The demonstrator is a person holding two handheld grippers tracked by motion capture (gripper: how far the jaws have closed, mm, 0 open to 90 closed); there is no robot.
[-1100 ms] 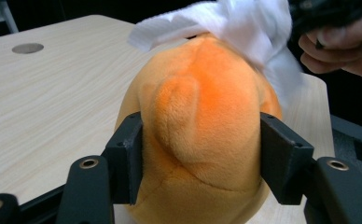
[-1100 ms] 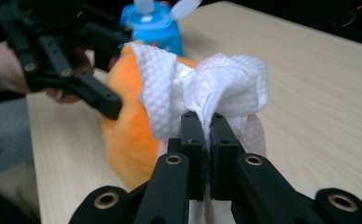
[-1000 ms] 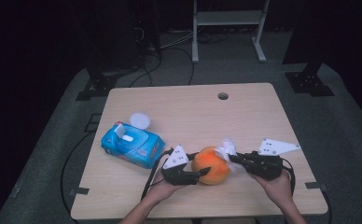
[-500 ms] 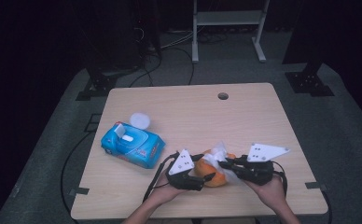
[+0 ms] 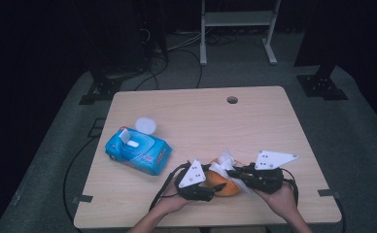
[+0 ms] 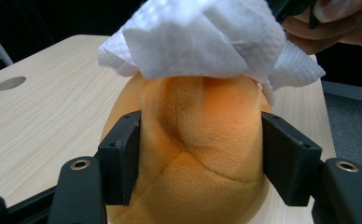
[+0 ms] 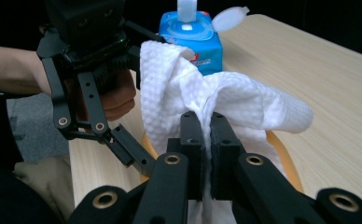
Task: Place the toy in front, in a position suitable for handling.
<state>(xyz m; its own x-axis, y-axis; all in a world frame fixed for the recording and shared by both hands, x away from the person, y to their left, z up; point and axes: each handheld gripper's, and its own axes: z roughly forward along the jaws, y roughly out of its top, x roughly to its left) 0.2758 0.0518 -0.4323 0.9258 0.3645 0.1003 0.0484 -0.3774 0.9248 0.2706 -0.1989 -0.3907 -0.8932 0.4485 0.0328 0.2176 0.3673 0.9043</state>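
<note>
Left hand-held gripper clamped on a soft orange plush ball, one black jaw pressed into each flank, plush bulging between them. Right hand-held gripper pinched tight on a crumpled white textured wet wipe, jaws together with a fold of the sheet caught between. Wipe draped over the top of the ball, touching it, one loose corner hanging off the far side in the left gripper view. Ball resting on the light wooden tabletop near its front edge, between the two hands, toward the right half. In the high view, left hand-held gripper just left of the ball, right one just right of it, wipe bunched above. Farther out, well apart to the left, a blue rectangular soft pack of wet wipes, white lid flipped open, one sheet poking up. Near the far edge, a small round hole in the tabletop.
</note>
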